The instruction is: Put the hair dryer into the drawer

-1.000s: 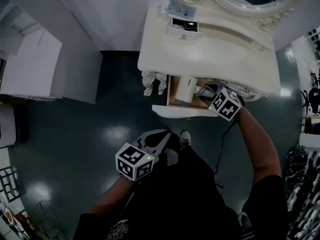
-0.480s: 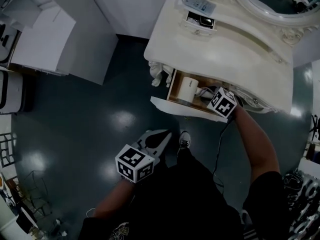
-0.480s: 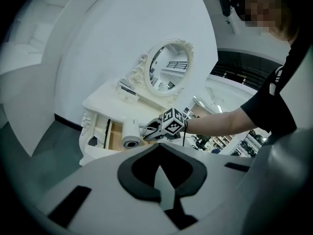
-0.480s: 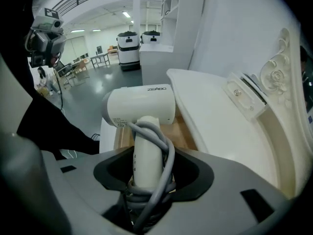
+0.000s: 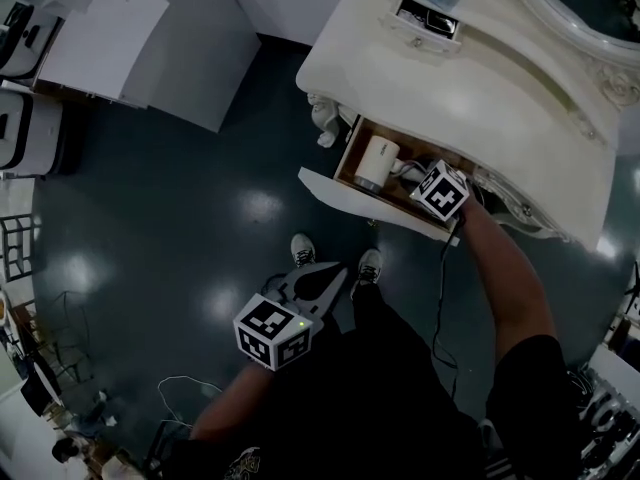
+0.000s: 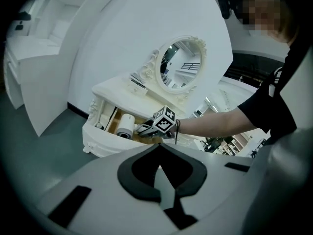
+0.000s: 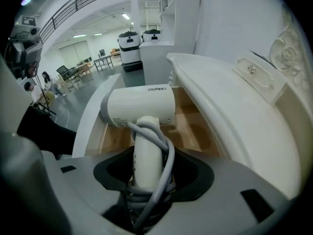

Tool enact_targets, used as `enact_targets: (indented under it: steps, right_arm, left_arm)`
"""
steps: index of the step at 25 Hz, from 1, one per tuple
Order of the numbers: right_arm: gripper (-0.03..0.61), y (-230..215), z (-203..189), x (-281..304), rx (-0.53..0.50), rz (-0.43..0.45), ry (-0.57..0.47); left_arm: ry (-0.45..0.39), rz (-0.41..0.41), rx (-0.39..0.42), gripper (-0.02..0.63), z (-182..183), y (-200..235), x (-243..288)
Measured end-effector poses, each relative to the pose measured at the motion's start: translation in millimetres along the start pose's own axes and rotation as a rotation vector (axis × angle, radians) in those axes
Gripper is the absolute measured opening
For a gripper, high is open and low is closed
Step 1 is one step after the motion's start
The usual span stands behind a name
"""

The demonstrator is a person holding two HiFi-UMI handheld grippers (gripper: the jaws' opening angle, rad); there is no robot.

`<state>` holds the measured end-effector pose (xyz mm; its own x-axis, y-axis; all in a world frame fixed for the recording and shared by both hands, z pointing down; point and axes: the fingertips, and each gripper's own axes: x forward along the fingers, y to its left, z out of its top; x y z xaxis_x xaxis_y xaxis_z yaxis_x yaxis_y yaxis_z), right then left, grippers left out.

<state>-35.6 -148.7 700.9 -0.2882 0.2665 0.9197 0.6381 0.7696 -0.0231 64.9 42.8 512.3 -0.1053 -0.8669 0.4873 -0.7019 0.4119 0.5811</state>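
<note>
Grey and empty, our left gripper (image 5: 318, 286) hangs low beside our legs, its fingers pressed together on nothing. Further out, our right gripper (image 7: 146, 173) reaches into the open drawer (image 5: 345, 190), its fingers clamped on the handle of the white hair dryer (image 7: 139, 106). The dryer's barrel lies crosswise over the wooden bottom at the drawer's left end, though we cannot tell whether it rests there yet. Beyond stands the cream dressing surface (image 5: 470, 78) with its oval mirror (image 6: 180, 65). The cord (image 7: 166, 155) is looped round the handle and runs between the fingers, so we judge it could catch on release and drag the dryer back out. Since a second ago the dryer has stayed gripped in the drawer. Only our head view has swung, tilting the furniture.
</note>
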Motion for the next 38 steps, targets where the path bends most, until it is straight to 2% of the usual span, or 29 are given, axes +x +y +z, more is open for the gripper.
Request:
enact_targets:
  steps: [9,20,30,38]
  right_arm:
    - [0.229,-5,-15,31,0.024,0.029,0.004]
    - [0.229,-9,-19,50,-0.005,0.044,-0.025]
    - [0.232,-9,-26,54,-0.029,0.023,-0.008]
    - [0.238,-11,-20,13,-0.012,-0.052,-0.111]
  left_arm:
    - [0.022,0.049,-0.04,0.003,-20,-8,10]
    - [0.032,0.065,-0.083,0.005,-33,-11,33]
    - [0.02,0.052,-0.064,0.003,-28,-20,41]
    - [0.014,0.062,-0.011,0.003,-25,-33,29]
